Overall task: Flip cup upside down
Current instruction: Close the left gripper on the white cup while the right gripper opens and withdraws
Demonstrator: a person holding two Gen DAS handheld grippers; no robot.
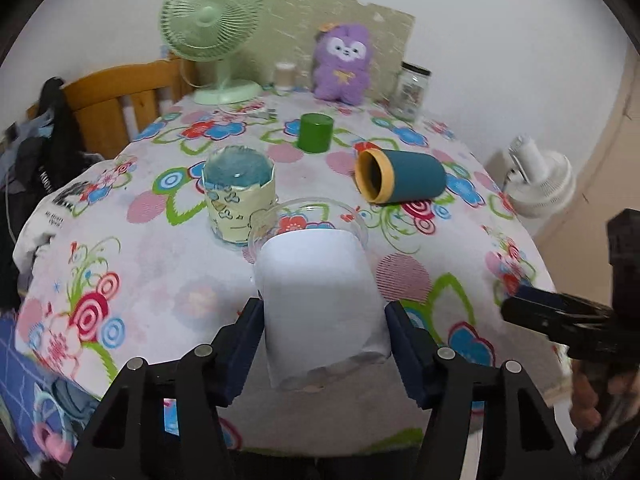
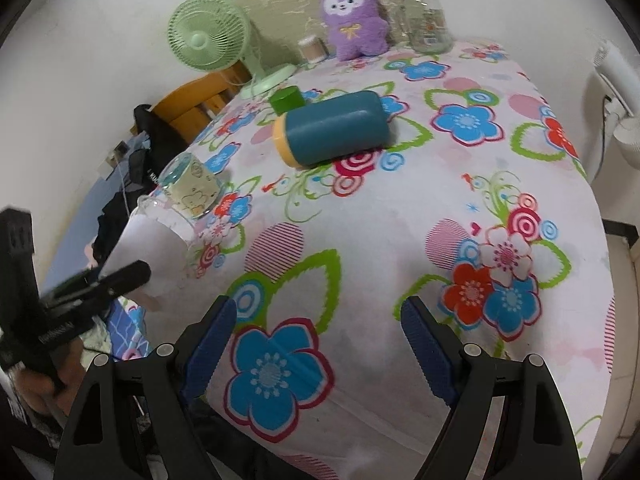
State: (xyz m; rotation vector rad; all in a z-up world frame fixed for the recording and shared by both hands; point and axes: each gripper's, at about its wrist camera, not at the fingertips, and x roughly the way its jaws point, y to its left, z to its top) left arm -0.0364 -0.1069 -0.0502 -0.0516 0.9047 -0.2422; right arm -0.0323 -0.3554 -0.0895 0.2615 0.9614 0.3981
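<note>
My left gripper (image 1: 324,320) is shut on a clear glass cup with a white paper wrap (image 1: 320,300), held above the near table edge and tilted so its open rim points away from me. The same cup shows in the right wrist view (image 2: 156,248) at the left, in the left gripper (image 2: 116,280). My right gripper (image 2: 316,320) is open and empty over the flowered tablecloth (image 2: 400,220); it also shows at the right edge of the left wrist view (image 1: 560,312).
A teal cup with a yellow rim (image 1: 400,176) (image 2: 332,128) lies on its side. A glass with a yellow sleeve (image 1: 240,196) (image 2: 192,188) stands bottom up. A green cup (image 1: 315,132), fan (image 1: 212,32), purple plush (image 1: 342,64) and jar (image 1: 412,88) stand farther back.
</note>
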